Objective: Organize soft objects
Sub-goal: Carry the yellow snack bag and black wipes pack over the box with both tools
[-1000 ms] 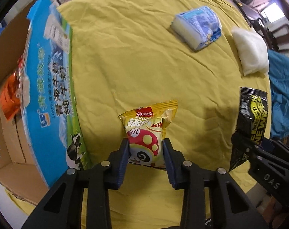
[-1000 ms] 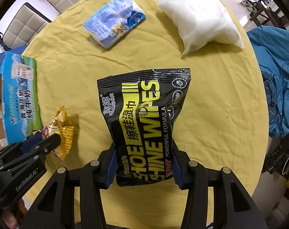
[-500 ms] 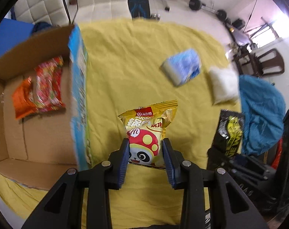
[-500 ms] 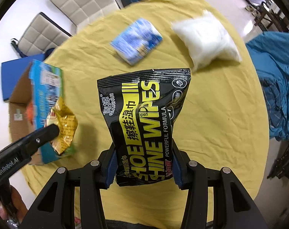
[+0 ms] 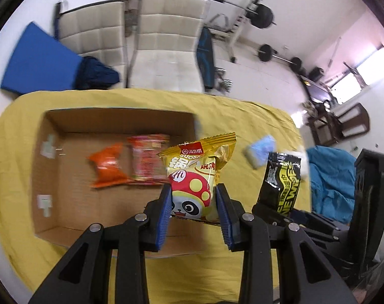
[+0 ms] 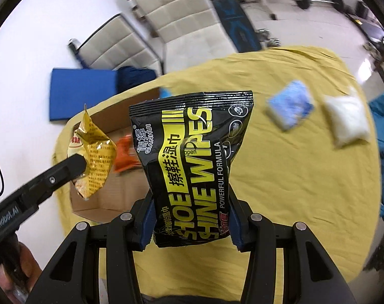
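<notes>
Your left gripper (image 5: 194, 204) is pinching the yellow snack packet (image 5: 195, 169) by its lower end, held in the air above the right wall of the cardboard box (image 5: 50, 217), which sits toward the left edge of the yellow tablecloth (image 6: 293, 190). Your right gripper (image 6: 190, 224) is clamped on the bottom of the black shoe wipes pack (image 6: 189, 167), also in the air, just right of the box.

Risks — both packs are gripped only at one end and stand tall above the jaws, so a fast swing could let them flop or slide out. The snack packet hangs right over the box wall: let go here and it may catch the rim and tip out onto the cloth. The two grippers are close together; crowding both into the box at once could knock one pack loose. The box already holds an orange packet (image 5: 107, 166) and a red packet (image 5: 147, 160) — dropping on top may pile things unevenly. The blue pack (image 6: 289, 107) and white pouch (image 6: 347, 120) lie near the right edge, not yet boxed.
</notes>
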### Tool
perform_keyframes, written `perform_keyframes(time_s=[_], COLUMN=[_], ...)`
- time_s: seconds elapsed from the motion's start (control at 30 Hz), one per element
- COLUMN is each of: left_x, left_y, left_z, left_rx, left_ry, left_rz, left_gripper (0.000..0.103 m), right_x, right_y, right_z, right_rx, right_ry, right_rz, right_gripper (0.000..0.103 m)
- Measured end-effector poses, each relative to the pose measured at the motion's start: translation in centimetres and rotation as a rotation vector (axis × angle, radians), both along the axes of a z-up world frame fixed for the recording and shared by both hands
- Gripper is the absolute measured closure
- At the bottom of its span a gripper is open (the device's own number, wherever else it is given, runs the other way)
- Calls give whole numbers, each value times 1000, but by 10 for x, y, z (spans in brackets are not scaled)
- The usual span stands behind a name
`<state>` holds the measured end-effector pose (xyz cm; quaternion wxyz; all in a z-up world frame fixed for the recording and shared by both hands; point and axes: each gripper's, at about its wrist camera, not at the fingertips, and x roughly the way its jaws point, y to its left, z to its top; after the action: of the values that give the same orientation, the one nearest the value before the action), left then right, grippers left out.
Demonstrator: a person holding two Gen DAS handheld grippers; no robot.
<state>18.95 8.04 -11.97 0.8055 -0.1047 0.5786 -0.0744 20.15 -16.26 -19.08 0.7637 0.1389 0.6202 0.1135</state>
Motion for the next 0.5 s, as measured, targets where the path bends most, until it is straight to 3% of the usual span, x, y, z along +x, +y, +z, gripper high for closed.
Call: perform_keyframes(time_s=[0.23,0.5], left_x=[0,17], left_y=[104,182], left_z=[-25,-117], left_rx=[63,119], left_ry=[34,196], left_rz=[114,191], left_gripper=[72,72], right_x=[25,34], right_y=[111,163], right_z=[-37,-123], right_rx=[-20,-129], right_ry=[59,207], right_rz=[93,132], right_gripper=[53,53])
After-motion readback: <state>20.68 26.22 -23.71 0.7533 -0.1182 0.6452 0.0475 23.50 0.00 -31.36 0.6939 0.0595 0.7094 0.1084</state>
